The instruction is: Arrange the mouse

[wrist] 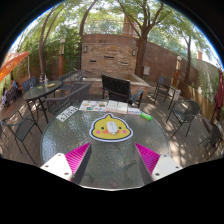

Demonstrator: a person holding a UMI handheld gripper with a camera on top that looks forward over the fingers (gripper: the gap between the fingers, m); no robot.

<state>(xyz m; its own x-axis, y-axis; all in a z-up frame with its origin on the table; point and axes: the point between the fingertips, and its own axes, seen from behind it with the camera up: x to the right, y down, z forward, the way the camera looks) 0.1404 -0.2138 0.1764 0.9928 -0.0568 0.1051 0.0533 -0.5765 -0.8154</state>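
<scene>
An outdoor patio under trees, walled in brick. At nine o'clock stands a dark table (38, 92) with chairs. At centre, a round glass table (70, 140) carries a yellow duck-shaped mouse pad (109, 127) just ahead of the gripper (112, 155), whose jaws are spread with nothing between. At three o'clock, a chair (183, 113). I cannot make out the mouse.

Outdoor daylight, even and fairly soft; dappled shade under the trees (120, 15), with brighter sky patches breaking through the canopy. Glass tabletop (75, 138) shows pale reflective sheen, no hard glare. Strong fisheye distortion: the brick wall (110, 52) and chairs (185, 112) bow toward the rim; fine detail is soft throughout.
</scene>
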